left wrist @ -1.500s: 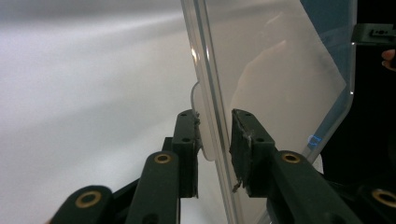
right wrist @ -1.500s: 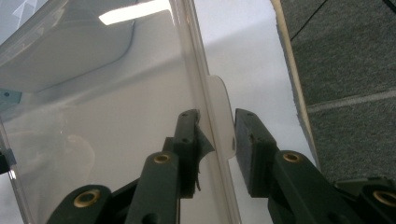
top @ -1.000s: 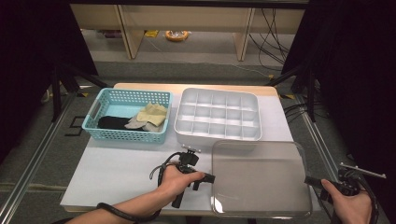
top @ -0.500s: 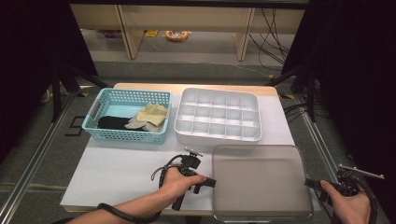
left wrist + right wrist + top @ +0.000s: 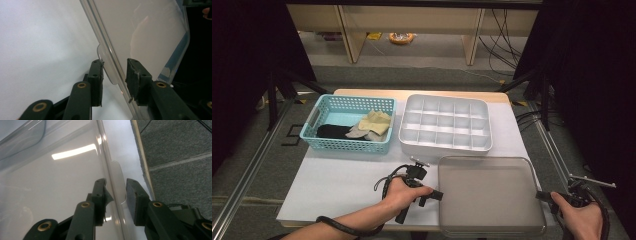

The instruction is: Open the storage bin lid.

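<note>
One desk (image 5: 337, 185) with a white cover. One clear plastic lid (image 5: 489, 192), flat on the desk, with two small side tabs, one on each gripper view: tab (image 5: 107, 67), tab (image 5: 117, 182). One white divided tray (image 5: 445, 122); compartments: three rows of five, fifteen in all. One turquoise basket (image 5: 347, 145). In the basket: one black cloth item (image 5: 332, 131), one pale yellow cloth item (image 5: 376, 121), one grey-beige item (image 5: 359, 132); exact count of pieces there cannot be told. Two hand-held grippers: left hand-held gripper (image 5: 439, 195), right hand-held gripper (image 5: 542, 196), two black jaws each. Two hands. One orange object on the floor (image 5: 402, 37) beyond the desk.
</note>
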`<state>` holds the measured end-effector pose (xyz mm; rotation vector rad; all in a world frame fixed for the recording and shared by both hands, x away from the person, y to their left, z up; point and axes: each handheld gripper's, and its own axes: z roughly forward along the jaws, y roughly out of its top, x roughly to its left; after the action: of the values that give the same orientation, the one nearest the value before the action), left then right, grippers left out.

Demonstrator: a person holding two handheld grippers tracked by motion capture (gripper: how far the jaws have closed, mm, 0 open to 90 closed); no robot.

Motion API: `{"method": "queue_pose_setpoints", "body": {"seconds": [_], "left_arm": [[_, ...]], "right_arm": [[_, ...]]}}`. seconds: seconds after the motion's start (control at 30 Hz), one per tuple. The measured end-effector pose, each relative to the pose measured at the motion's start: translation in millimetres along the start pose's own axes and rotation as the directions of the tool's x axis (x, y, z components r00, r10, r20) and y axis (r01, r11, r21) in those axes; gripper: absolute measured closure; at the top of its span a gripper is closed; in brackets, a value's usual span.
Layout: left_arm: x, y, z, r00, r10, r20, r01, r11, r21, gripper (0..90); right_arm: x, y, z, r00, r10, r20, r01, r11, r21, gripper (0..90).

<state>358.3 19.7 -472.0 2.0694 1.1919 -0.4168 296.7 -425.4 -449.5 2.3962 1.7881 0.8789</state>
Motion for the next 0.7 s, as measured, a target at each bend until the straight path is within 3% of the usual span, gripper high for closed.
{"method": "queue_pose_setpoints", "body": {"seconds": [0.13,0.17,0.2,0.23,0.3,0.33,0.37,0.43,0.53,0.57,0.6,0.63,0.67,0.7], "left_arm": [[-1.4,-0.3,-1.0,0.9996,0.026,-0.009,-0.026,0.9996,0.007,59.3],[-1.7,-0.2,-2.6,0.9996,0.024,-0.016,-0.024,0.9997,0.01,56.7],[-0.8,-0.7,-3.7,0.9995,0.027,-0.018,-0.027,0.9996,-0.003,52.5],[0.2,-0.3,-6.3,0.9996,0.023,-0.016,-0.023,0.9995,-0.02,52.6],[1.6,0.7,-12.4,0.9995,0.018,-0.026,-0.02,0.9985,-0.052,49.8],[3.9,2.1,-16.5,0.9992,0.032,-0.023,-0.034,0.9978,-0.058,49.5],[5.0,2.8,-20.1,0.9995,0.018,-0.026,-0.02,0.997,-0.074,49.6],[9.1,5.0,-27.6,0.9986,0.025,-0.046,-0.03,0.9936,-0.109,52.8],[18.8,8.1,-38.3,0.9963,0.033,-0.08,-0.044,0.9893,-0.139,58.6],[21.6,8.7,-41.2,0.9955,0.032,-0.09,-0.045,0.9878,-0.149,60.2],[23.8,8.8,-43.9,0.9949,0.034,-0.095,-0.048,0.9869,-0.154,61.8],[26.1,9.0,-46.2,0.9957,0.033,-0.087,-0.046,0.9867,-0.156,63.3],[27.0,9.0,-48.4,0.9954,0.029,-0.092,-0.043,0.986,-0.161,64.8],[27.9,9.3,-51.1,0.9943,0.033,-0.101,-0.05,0.9855,-0.162,66.8]], "right_arm": [[2.4,0.7,2.1,0.9998,-0.011,0.018,0.011,0.999,0.031,68.4],[2.7,-0.4,5.1,0.9999,-0.01,0.01,0.01,1.0,-0.006,67.6],[2.5,-0.2,5.1,0.9998,-0.005,-0.021,0.005,1.0,-0.014,67.8],[5.5,0.8,4.0,0.9999,0.009,0.008,-0.009,1.0,-0.008,67.7],[7.3,2.3,0.4,0.9995,-0.025,0.02,0.025,0.999,-0.021,67.9],[10.9,4.0,-0.1,0.9991,-0.006,0.042,0.007,1.0,-0.029,68.4],[12.0,5.0,-1.6,0.9995,-0.011,0.03,0.011,1.0,-0.02,69.3],[13.3,6.6,-4.6,0.999,-0.045,0.007,0.045,0.999,-0.014,71.8],[20.5,8.3,-5.2,0.998,-0.063,0.006,0.063,0.998,-0.027,76.4],[21.6,9.7,-5.8,0.996,-0.088,0.013,0.089,0.996,-0.018,77.9],[23.9,8.4,-1.4,0.9965,-0.083,-0.007,0.083,0.995,-0.057,79.2],[26.2,10.7,-2.7,0.9935,-0.108,0.036,0.109,0.994,-0.03,80.5],[26.8,10.9,0.9,0.9944,-0.103,-0.023,0.101,0.992,-0.073,81.8],[31.6,11.9,-1.5,0.9947,-0.096,0.035,0.097,0.995,-0.022,82.8]]}}
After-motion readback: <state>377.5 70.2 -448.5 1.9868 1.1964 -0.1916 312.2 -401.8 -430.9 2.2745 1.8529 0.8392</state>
